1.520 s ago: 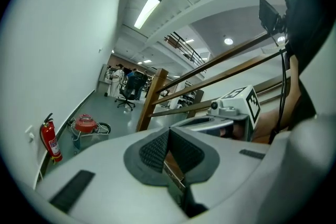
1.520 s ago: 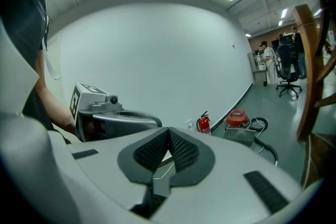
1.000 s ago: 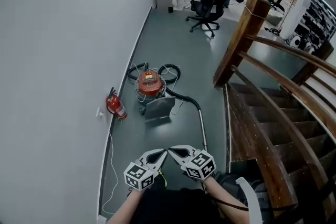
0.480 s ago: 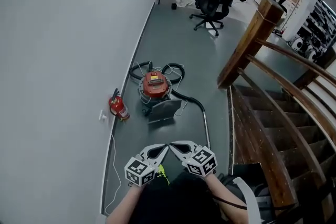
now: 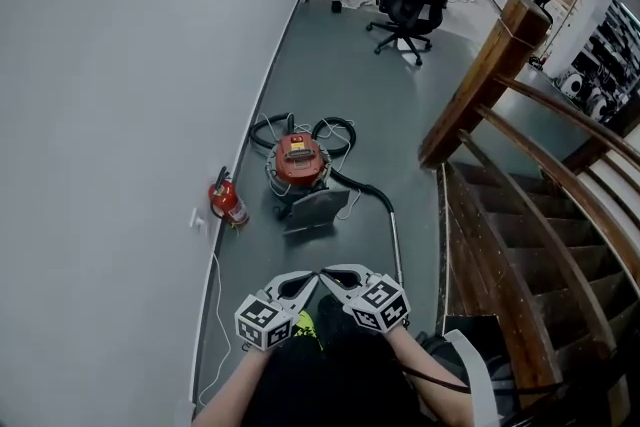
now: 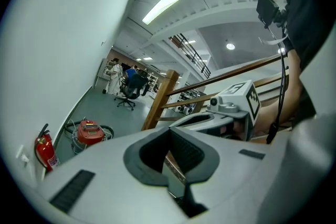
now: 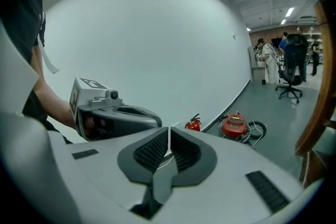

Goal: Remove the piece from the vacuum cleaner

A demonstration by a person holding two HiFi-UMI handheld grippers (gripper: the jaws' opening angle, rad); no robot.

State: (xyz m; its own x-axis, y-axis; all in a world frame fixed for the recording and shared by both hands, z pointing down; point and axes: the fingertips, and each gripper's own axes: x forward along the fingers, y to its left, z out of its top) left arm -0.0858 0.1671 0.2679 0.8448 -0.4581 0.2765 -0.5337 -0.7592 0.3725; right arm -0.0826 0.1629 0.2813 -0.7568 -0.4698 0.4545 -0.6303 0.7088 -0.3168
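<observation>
Both have edged closer to the vacuum since the earlier frame. Left hand-held gripper [image 5: 308, 280] and right hand-held gripper [image 5: 330, 273] have jaws together and are empty. Vacuum cleaner [image 5: 298, 160] sits on the floor ahead, by the wall, untouched. The piece, possibly the wand [image 5: 397, 245], is still attached, so nothing is done yet.

No readable text found. Round red vacuum cleaner [image 5: 298, 160]: yellow plate [image 5: 297, 152] on lid, perhaps brand label, print too small. White plastic cubes [image 5: 264, 322]: black square marker patterns, no letters or digits.

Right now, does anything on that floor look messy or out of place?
Only the red vacuum cleaner: its black hose sprawls in loose loops around it by the wall. Nothing looks spilled or broken.
</observation>
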